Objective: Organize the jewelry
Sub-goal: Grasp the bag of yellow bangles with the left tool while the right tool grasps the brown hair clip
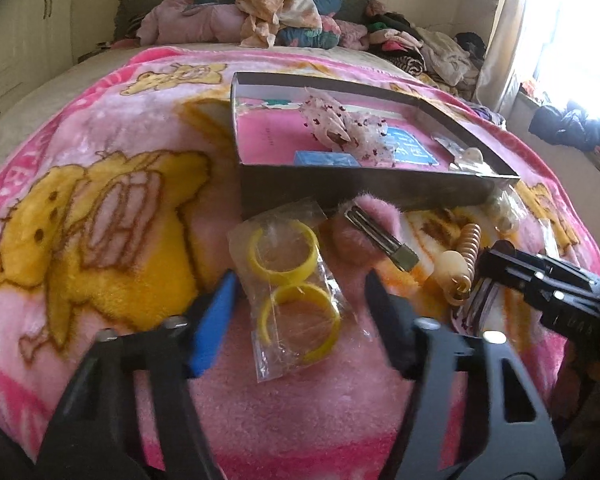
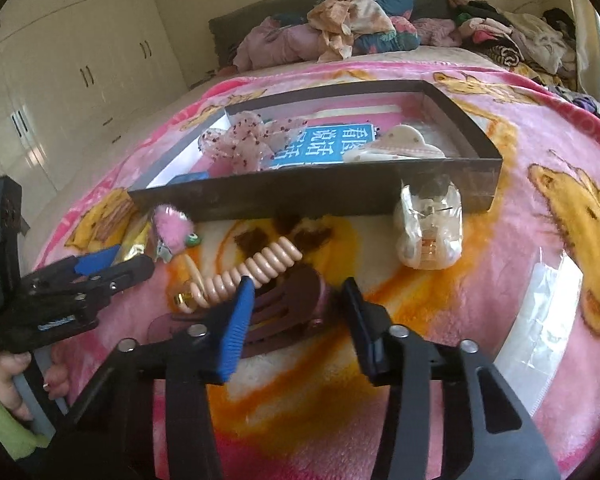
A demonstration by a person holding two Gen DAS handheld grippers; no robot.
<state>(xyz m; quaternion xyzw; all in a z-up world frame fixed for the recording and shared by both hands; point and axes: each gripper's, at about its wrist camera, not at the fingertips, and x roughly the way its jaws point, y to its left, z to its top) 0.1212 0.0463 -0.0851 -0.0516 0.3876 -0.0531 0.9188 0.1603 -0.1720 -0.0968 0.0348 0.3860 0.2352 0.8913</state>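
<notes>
Left wrist view: our left gripper (image 1: 300, 296) straddles the bag (image 1: 290, 296) that holds 2 yellow bangles (image 1: 283, 255). Its jaws stand apart on either side of the bag; we see no pad pressing on the plastic, so we read them as open around it, not gripping.

Right wrist view: our right gripper (image 2: 298, 304) brackets the brown clip (image 2: 286, 312), which lies on the blanket (image 2: 520, 240) just in front of the box (image 2: 312, 192). The blue pad (image 2: 236, 324) sits at the clip's left edge; the other jaw stands just clear of its right end. We read these jaws as open too (contact on the blue side is too blurred to confirm).

Loose items remain on the blanket in front of the box: the coil tie (image 2: 256, 268), the pink pompom clip (image 2: 170, 224) and a wrapped clip (image 2: 428, 232) touching the box wall. Several pieces already lie inside the box.

Risks from this position, as we judge them:
1. The bag is slick and thin. A shallow pinch may catch film only, and the bangles may swing or slide out.
2. The clip is curved and slotted. An off-centre squeeze may pivot it out of the jaws.
3. The coil tie touches the clip and may be dragged along.
4. The 2 grippers work close together and may collide on lifting.
</notes>
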